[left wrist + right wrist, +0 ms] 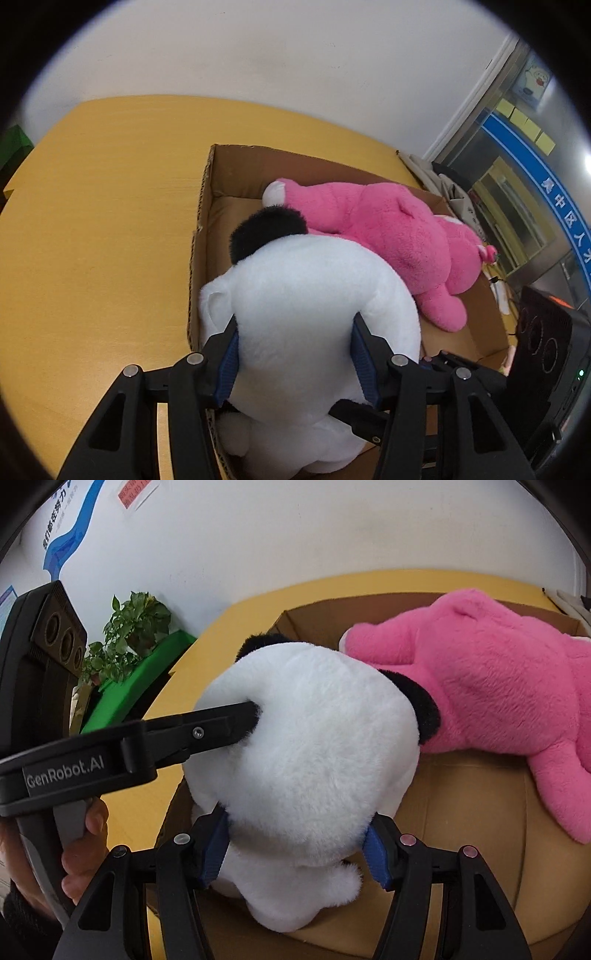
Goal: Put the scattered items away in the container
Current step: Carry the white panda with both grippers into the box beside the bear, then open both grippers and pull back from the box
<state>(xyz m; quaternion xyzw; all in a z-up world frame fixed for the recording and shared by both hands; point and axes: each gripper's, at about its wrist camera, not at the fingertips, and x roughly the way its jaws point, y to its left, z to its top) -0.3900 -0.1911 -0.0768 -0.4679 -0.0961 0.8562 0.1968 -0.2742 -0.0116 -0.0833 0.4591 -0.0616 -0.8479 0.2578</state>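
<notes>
Both grippers squeeze the white plush toy (314, 295) in their jaws: the left gripper (293, 354) and the right gripper (295, 843). The toy sits in the cardboard box (236, 166) on the yellow tabletop (92, 221), touching the pink plush toy (399, 229).

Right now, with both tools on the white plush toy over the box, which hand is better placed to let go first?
Probably the left. The right tool grips the white plush toy squarely from behind. The left tool pinches its side near the cardboard box wall, away from the pink plush toy.
</notes>
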